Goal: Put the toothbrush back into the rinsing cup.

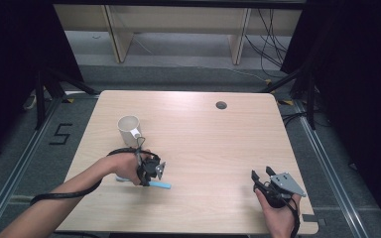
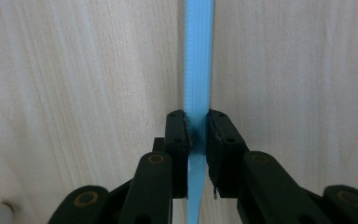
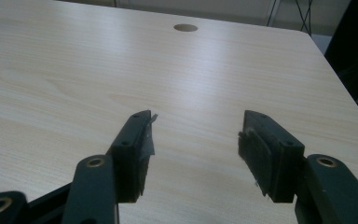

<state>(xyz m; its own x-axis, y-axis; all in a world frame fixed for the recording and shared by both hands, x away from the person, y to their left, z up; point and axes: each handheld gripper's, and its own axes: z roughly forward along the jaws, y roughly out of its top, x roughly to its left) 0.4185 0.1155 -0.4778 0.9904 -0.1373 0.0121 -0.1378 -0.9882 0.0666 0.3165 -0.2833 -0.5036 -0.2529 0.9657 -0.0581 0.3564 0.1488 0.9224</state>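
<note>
High view: left gripper [image 1: 161, 171] just in front of the white mug [image 1: 128, 130].
Left tongs: clamped on a blue strip [image 2: 197, 70].
Right gripper [image 3: 193, 140]: jaws wide apart, holding nothing, well right of mug.

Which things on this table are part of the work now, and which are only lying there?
In the work:
- blue stick, clamped between the jaws of the left gripper
- white mug, just beyond that hand

Not in the work:
- right gripper, open and holding nothing
- round hole in the table
</note>
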